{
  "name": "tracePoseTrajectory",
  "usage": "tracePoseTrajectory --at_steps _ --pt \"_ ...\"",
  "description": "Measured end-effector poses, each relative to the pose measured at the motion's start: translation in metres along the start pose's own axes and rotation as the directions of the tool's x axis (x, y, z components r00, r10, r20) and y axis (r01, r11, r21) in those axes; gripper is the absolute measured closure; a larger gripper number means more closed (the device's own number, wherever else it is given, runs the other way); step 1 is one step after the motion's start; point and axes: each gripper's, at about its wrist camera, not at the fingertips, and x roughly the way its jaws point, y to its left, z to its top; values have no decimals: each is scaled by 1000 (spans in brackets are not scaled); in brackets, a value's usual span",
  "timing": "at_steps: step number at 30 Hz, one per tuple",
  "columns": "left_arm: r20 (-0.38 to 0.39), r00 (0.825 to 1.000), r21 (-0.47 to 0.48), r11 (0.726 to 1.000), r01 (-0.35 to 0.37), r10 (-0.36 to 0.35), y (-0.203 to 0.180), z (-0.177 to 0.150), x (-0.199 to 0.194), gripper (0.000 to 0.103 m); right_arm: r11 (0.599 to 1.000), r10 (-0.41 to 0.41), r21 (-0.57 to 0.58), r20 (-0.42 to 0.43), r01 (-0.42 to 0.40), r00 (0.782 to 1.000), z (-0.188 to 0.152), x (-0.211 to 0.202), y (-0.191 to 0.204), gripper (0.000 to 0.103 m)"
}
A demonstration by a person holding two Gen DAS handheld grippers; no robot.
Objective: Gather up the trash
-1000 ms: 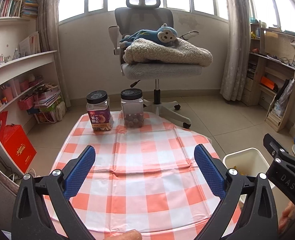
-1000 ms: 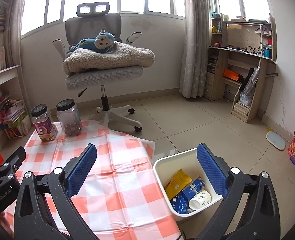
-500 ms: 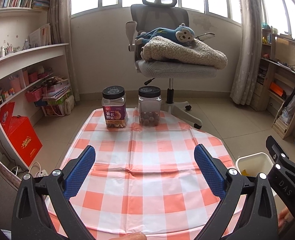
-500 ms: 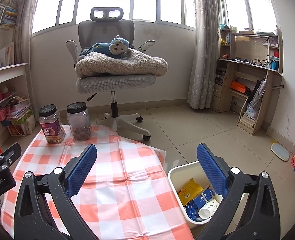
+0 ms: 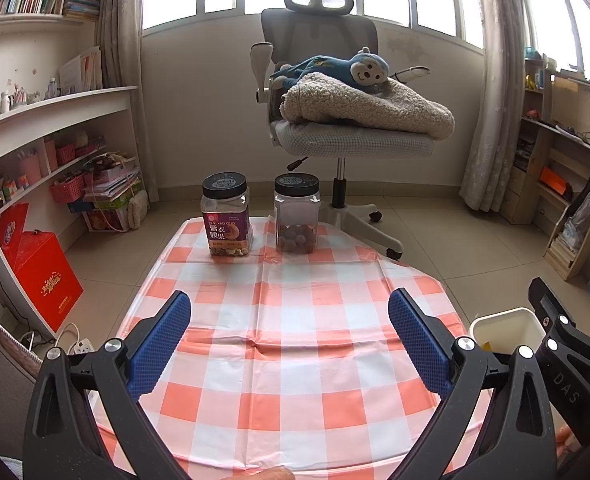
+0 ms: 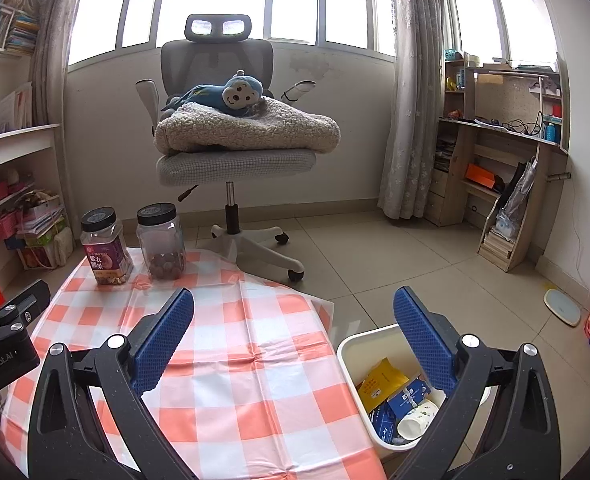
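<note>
Trash sits already gathered in the white bin [image 6: 359,364]: a yellow packet [image 6: 379,384], a blue carton [image 6: 405,398] and a paper cup [image 6: 415,420], the bin standing on the floor just beside the counter [image 6: 231,360], within easy drop. Both the left hand-held gripper [image 5: 289,344] and the right hand-held gripper [image 6: 293,338] hover released and empty over the checked cloth. Two lidded snack jars [image 5: 227,216] stand upright at the far edge, apparently not trash.

Two jars [image 5: 227,216] [image 5: 297,214] stand side by side at the table's [image 5: 295,360] far end, the office chair [image 5: 335,120] behind them bearing a blanket [image 5: 367,106] and toy monkey [image 5: 335,68], and the bin [image 6: 359,348] beside the table's right edge holds cartons [image 6: 381,382] and a cup [image 6: 415,420].
</note>
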Motion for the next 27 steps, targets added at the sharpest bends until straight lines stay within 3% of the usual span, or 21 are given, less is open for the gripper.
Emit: tracePoseTrajectory --at_steps 27 --pt "-5 1000 33 999 18 -17 -30 -1 5 7 999 -29 22 -9 30 1000 -1 -1 -23 7"
